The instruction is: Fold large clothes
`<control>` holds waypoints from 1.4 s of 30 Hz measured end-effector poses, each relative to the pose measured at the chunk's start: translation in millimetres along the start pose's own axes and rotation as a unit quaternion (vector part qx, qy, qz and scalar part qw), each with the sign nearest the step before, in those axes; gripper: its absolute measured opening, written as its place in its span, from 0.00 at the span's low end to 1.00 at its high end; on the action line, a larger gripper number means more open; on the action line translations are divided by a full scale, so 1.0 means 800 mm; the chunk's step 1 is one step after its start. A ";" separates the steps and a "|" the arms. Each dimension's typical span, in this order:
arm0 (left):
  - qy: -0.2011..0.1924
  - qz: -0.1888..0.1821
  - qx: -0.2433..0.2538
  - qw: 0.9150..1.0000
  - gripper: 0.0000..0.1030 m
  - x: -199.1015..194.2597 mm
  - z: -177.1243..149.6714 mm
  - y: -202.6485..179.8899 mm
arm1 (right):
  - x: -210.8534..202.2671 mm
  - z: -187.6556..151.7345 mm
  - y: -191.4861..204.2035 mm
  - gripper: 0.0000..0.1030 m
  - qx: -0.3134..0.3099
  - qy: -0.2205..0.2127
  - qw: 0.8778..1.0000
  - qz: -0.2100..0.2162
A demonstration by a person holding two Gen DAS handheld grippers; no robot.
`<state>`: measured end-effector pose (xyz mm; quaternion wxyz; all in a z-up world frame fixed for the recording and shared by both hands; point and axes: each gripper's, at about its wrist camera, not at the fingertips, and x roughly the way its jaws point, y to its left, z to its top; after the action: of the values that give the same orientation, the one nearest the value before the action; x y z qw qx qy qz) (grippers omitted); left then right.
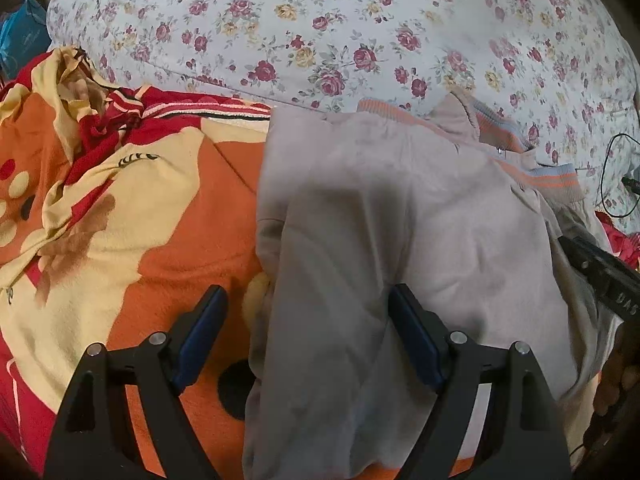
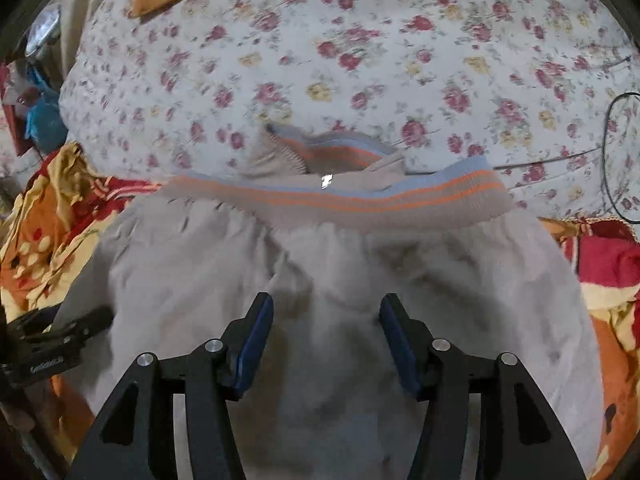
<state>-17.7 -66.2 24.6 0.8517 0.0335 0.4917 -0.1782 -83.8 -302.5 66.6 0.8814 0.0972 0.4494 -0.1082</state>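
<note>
We find the beige jacket (image 2: 320, 280) lying on the orange blanket (image 1: 172, 216) on the bed, striped hem (image 2: 400, 196) toward the floral sheet (image 1: 320, 40). Partly folded, we judge; more folds remain. Left hand-held gripper (image 1: 306, 300) and right hand-held gripper (image 2: 326, 308) both gape, holding nothing.

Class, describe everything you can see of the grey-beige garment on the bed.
The grey-beige garment is soft, matte, jersey-like cloth, lightly creased. Its ribbed band carries orange and pale blue stripes, and a small metal zip pull glints beside it. It lies spread flat, part folded over, on the orange patterned blanket, the band reaching the floral sheet.
</note>
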 end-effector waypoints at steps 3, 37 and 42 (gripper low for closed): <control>0.001 0.000 0.000 1.000 0.81 0.001 0.000 -0.001 | 0.024 0.006 0.009 0.55 -0.016 0.012 1.000 -0.014; 0.011 -0.006 0.019 1.000 0.82 -0.014 -0.012 -0.007 | -0.084 -0.056 0.001 0.69 -0.015 -0.010 1.000 -0.023; 0.013 -0.008 0.021 1.000 0.82 -0.014 -0.012 -0.006 | -0.068 -0.043 0.040 0.57 -0.045 -0.006 0.999 -0.016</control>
<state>-32.6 -65.4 29.9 0.8431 0.0498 0.4986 -0.1951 -132.4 -257.4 93.5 0.8856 0.0496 0.4504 -0.1021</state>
